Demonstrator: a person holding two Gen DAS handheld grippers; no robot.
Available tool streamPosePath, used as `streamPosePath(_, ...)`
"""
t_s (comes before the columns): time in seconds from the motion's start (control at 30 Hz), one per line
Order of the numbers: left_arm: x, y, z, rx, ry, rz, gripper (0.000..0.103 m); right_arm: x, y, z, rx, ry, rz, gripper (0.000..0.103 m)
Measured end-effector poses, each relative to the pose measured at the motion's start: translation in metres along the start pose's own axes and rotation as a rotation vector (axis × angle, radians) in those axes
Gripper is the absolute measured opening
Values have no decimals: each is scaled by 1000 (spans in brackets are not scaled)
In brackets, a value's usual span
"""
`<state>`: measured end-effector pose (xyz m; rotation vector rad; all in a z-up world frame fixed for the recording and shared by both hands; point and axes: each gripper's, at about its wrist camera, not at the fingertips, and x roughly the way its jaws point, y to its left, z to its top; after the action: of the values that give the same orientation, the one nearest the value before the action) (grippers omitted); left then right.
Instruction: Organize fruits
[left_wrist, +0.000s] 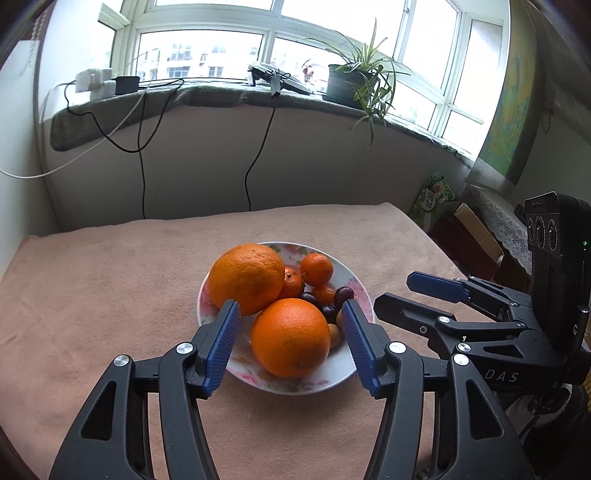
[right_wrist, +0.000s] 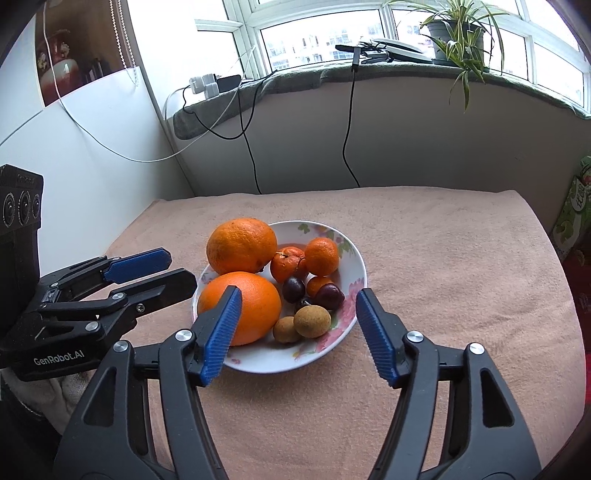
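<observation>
Near the middle of the table (left_wrist: 92, 295), which is draped in a pinkish-tan cloth, sits a white floral plate (left_wrist: 347, 365) heaped with fruit. Both grippers hover above the cloth on the near side of the plate, tilted down toward it, side by side and apart from each other.

Left gripper (left_wrist: 290, 341) has its jaws spread wide, its blue ribbed pads (left_wrist: 221, 343) framing the near half of the plate in the left wrist view; nothing is between them in a grip. Right gripper (right_wrist: 297, 332) is likewise wide apart and holds nothing, and its pads bracket the plate's near rim in its own view. Each gripper shows in the other's camera, at the plate's flank.

On the plate, two large oranges take up the left side: the near orange (right_wrist: 240, 306) lies against the near-left rim, and the far orange (right_wrist: 242, 245) touches it from behind. Toward the far-right rim rest two small tangerines (right_wrist: 321, 256), with a third, smaller one partly hidden beside them. Dark purple plums (right_wrist: 328, 295) cluster in the middle, and two brown longans (right_wrist: 312, 321) lie touching each other near the front, just beside the near orange.

Behind the table, a potted plant (left_wrist: 354, 83) stands on the windowsill.
</observation>
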<state>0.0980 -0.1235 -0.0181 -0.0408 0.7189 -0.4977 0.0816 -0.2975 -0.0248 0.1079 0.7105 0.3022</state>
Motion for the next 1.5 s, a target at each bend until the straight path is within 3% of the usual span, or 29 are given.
streamPosePath(0.17, -10, 1, -5, -10, -13, 27, 66, -9, 2, -3, 9, -12, -1, 73)
streamPosePath(0.23, -13, 0, -5, -10, -19, 36, 69, -12, 1, -3, 15, -21, -2, 79)
streamPosePath(0.37, -18, 1, -7, -14, -26, 43, 70, -20, 2, -5, 12, -38, -19, 81)
streamPosePath(0.5, -24, 0, -10, -3, -31, 69, 71, -29, 1, -6, 15, -57, -31, 91)
streamPosePath(0.7, -32, 2, -14, -17, -42, 102, 80, -35, 3, -10, -7, -58, -59, 92)
streamPosePath(1.5, -39, 1, -16, -15, -45, 151, 80, -33, 3, -12, 17, -57, -74, 92)
